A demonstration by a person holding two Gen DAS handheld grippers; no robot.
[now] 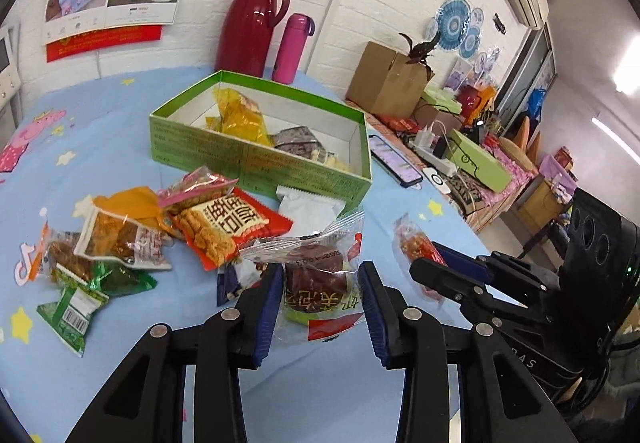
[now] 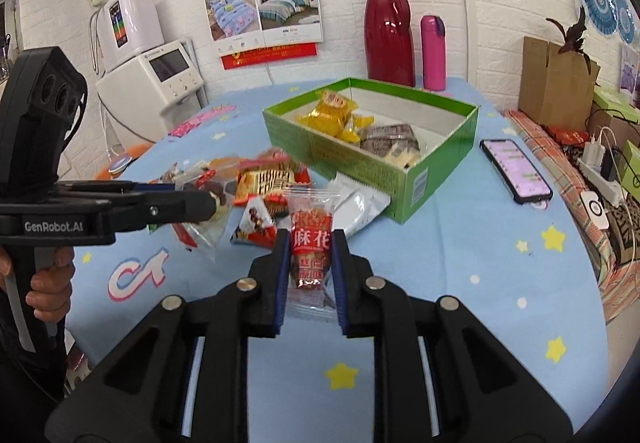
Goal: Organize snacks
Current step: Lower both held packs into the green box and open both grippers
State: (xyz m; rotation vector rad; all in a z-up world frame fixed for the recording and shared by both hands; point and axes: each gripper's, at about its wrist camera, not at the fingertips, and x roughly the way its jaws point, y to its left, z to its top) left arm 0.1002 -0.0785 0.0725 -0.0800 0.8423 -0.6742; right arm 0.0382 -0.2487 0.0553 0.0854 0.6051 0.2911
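My left gripper (image 1: 322, 303) is shut on a clear-wrapped brown snack packet (image 1: 316, 275), held just above the blue tablecloth; it also shows in the right wrist view, where the left gripper (image 2: 206, 199) enters from the left. My right gripper (image 2: 311, 279) is shut on a red twist-snack packet (image 2: 312, 243), upright between the blue pads. The green box (image 1: 260, 161) (image 2: 360, 171) stands open behind both, with a yellow packet (image 1: 240, 115) and a dark packet (image 1: 298, 141) inside. Several loose snack packets (image 1: 160, 235) (image 2: 264, 183) lie in front of the box.
A white packet (image 1: 308, 207) leans on the box's front wall. A phone (image 2: 516, 169) lies right of the box. A red thermos (image 2: 388, 31) and pink bottle (image 2: 434, 51) stand by the wall. A cardboard box (image 2: 556, 83) and a power strip (image 2: 600, 167) sit on the side bench. A hand (image 2: 48, 283) grips the left handle.
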